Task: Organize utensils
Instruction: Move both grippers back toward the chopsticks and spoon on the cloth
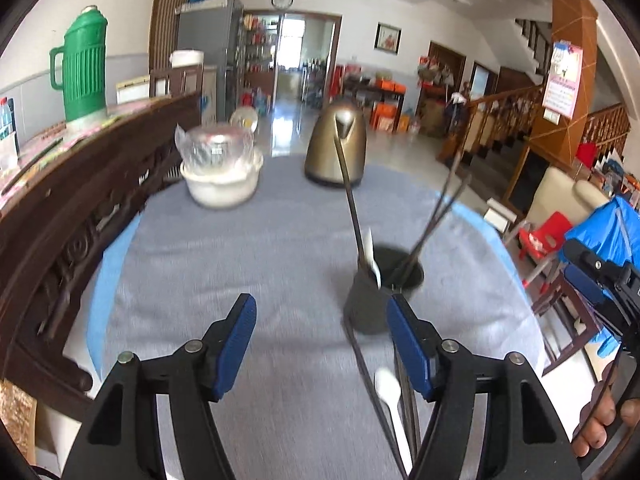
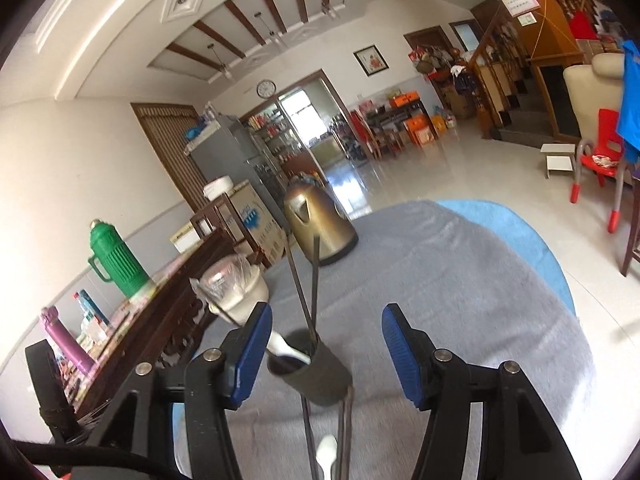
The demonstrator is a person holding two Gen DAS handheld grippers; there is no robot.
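Note:
A dark cup-shaped utensil holder (image 1: 380,292) stands on the grey cloth and holds several dark chopsticks (image 1: 352,200) and a white spoon (image 1: 372,256). On the cloth in front of it lie a second white spoon (image 1: 390,396) and loose dark chopsticks (image 1: 372,392). My left gripper (image 1: 322,344) is open and empty, just left of the holder. My right gripper (image 2: 326,354) is open and empty above the holder (image 2: 316,372), with the loose spoon (image 2: 326,456) and chopsticks (image 2: 344,436) below it. The right gripper also shows at the left wrist view's right edge.
A bronze electric kettle (image 1: 336,148) stands at the far side of the table (image 1: 240,260). A white bowl with a plastic-wrapped lid (image 1: 222,168) sits far left. A carved wooden bench back (image 1: 80,208) runs along the left, with a green thermos (image 1: 82,68) behind.

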